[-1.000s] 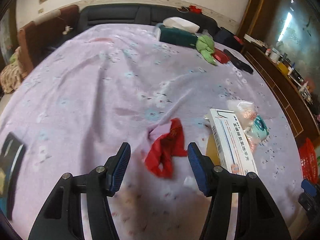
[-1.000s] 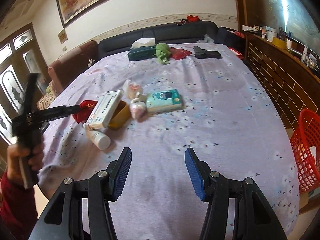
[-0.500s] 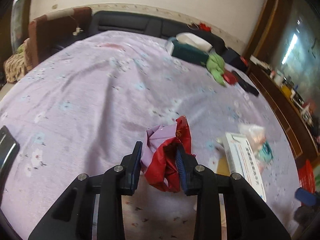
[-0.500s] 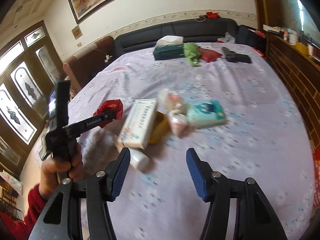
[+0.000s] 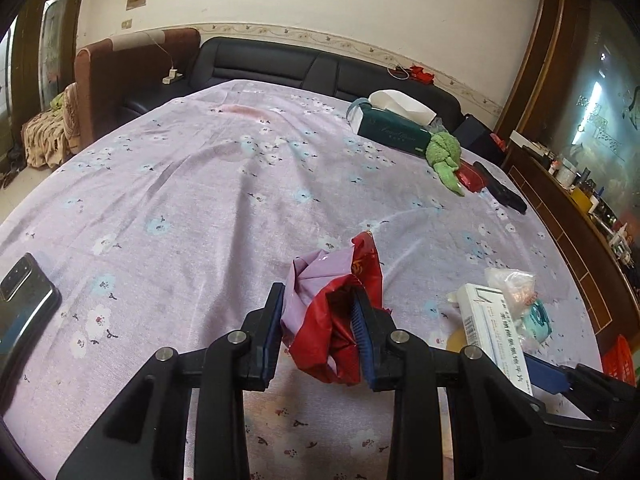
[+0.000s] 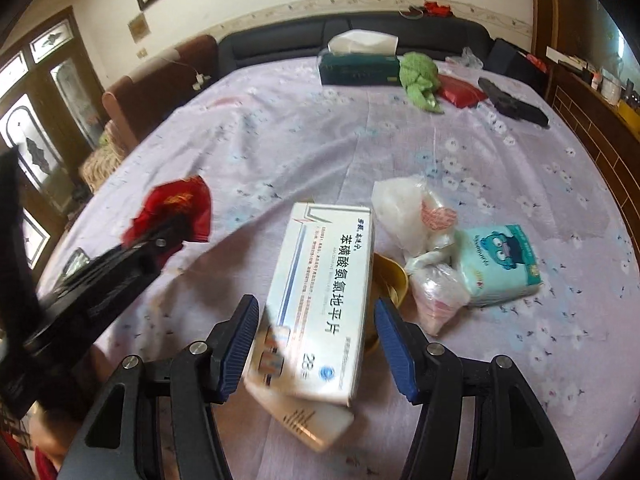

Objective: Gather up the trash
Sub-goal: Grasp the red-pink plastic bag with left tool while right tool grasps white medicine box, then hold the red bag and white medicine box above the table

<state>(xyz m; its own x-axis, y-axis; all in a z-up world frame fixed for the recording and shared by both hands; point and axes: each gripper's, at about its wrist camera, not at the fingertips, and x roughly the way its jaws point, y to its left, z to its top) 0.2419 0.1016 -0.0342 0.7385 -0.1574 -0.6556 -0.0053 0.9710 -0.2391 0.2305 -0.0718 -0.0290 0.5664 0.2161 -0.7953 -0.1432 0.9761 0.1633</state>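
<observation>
Left wrist view: the left gripper (image 5: 318, 330) is clamped on a crumpled red wrapper (image 5: 340, 320). A fold of the lilac flowered cloth (image 5: 308, 276) is pinched in with it. The wrapper's lower part hangs between the fingers, so its full shape cannot be made out. The gripper points downward over the desk (image 5: 192, 200), which the cloth covers. A dark phone (image 5: 22, 300) lies at the left edge, cut off by the frame. The right gripper shows only as a dark bar with a blue pad in the lower right corner, mostly hidden behind the white box (image 5: 494, 332).

Right wrist view: the right gripper (image 6: 316, 350) stands apart, fingers on either side of the near end of a white medicine box (image 6: 324, 300), not touching it. The near end of the box is blurred. Under the box lies a white bottle (image 6: 308, 420), largely covered. A yellow cup (image 6: 392, 284) is half hidden behind the box. Clear plastic bags (image 6: 416, 216) and a pale green tissue pack (image 6: 500, 264) lie just to its right. The left gripper enters from the left, blurred, holding the red wrapper raised off the cloth. A bit of the person's hand and red sleeve shows at the lower left, cut off.

Far side of the desk: a green tissue box (image 6: 360, 66), a green rag (image 6: 420, 76), a red packet (image 6: 460, 92), and a black object (image 6: 512, 104) too small to identify.
</observation>
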